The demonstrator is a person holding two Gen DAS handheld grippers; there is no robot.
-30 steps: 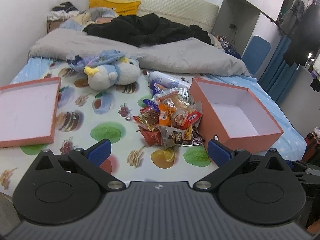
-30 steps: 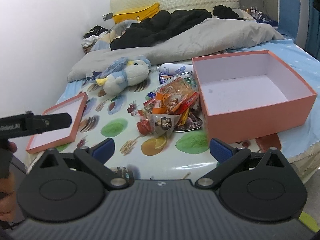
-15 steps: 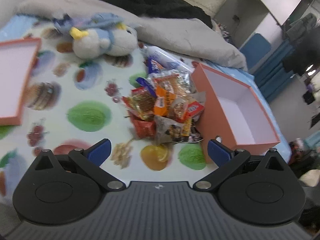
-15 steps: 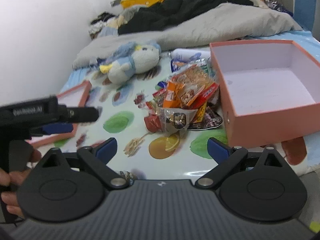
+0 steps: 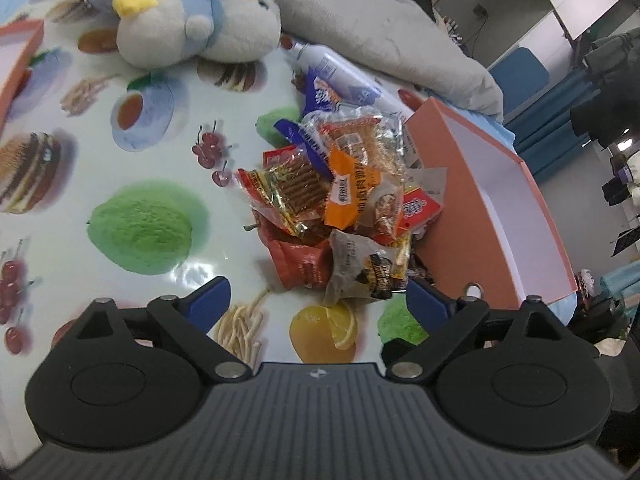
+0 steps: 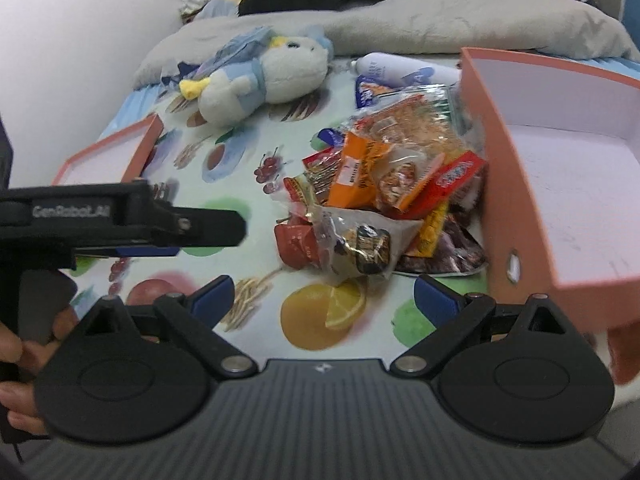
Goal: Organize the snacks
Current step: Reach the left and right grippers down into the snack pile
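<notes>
Left wrist view shows the left gripper (image 5: 318,306) angled down at a pile of snack packets (image 5: 340,204) on the food-print sheet (image 5: 140,184) of the bed, its jaws wide but beginning to close, with nothing between them. The pile lies just beside the open orange box (image 5: 472,216), touching its near wall, toward the bed's front edge. A plush toy (image 5: 192,28) and a white bottle (image 5: 336,70) lie behind the pile, and the box lid (image 6: 108,156) sits at the left edge. The right gripper (image 6: 324,300) hangs spread and empty over the same pile. The packets look light, crinkly and slippery, their contents likely brittle, so a gentle pinch on a flat sealed edge seems safest. The clear bag of chocolates (image 6: 356,242) nearest the front edge offers the easiest corner to take hold of.
</notes>
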